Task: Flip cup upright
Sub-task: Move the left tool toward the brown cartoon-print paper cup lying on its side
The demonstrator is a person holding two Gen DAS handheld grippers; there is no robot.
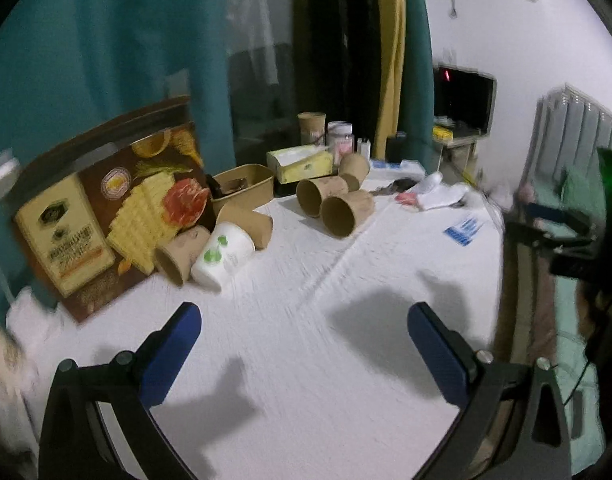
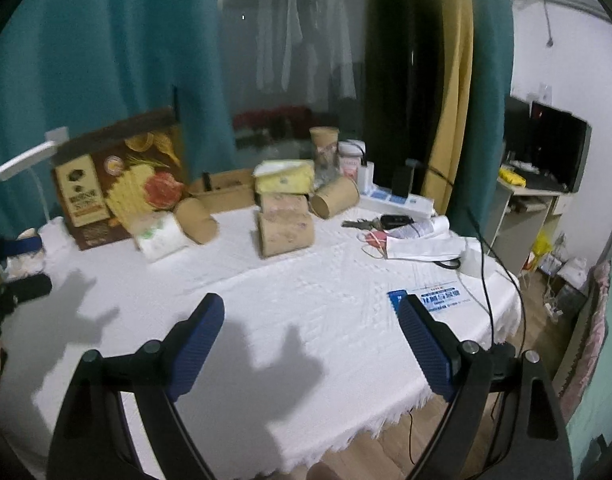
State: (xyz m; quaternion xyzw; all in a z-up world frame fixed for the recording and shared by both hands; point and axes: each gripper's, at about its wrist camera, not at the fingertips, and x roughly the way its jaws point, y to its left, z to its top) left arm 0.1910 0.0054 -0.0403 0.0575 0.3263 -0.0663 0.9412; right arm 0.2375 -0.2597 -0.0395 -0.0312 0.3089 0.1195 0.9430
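- Listing the hazards for a cup-righting job, with every cup on the white tablecloth (image 2: pixel 290 292) lying on its side and none gripped.
- Left gripper (image 1: pixel 304 354): jaws spread wide, nothing between them, hanging above bare cloth, well short of the cups.
- Right gripper (image 2: pixel 310 350): jaws likewise spread and empty, over the near half of the table.
- Near pair of brown paper cups: front cup (image 1: pixel 346 213) with its open mouth facing the left camera, touching a second cup (image 1: pixel 321 195) behind it. Judged risk: closing on one nudges the other into a roll.
- Third brown cup (image 1: pixel 354 168) lies behind that pair, near the yellow tissue box (image 1: pixel 300 165); reaching over the front cups could knock them.
- Left cluster: white cup with green print (image 1: pixel 225 255) packed between two brown cups (image 1: pixel 181 254), (image 1: pixel 248 224) and close against the printed cracker box (image 1: pixel 102 216). Little room for a finger to slide in; a wedged jaw could shove the whole group.
- Material: thin paper walls, likely to buckle under a hard squeeze and to slip under a light one.
- Surface: textured cloth may bunch if a fingertip drags it, tipping a freshly stood cup.
- Clutter on the right side: keys (image 2: pixel 358 223), papers (image 2: pixel 422 246) and a black cable (image 2: pixel 484 280) by the right gripper; a snag is possible on a wide swing.
- Picture quality: left view is motion-blurred, so which cup is targeted cannot be told.
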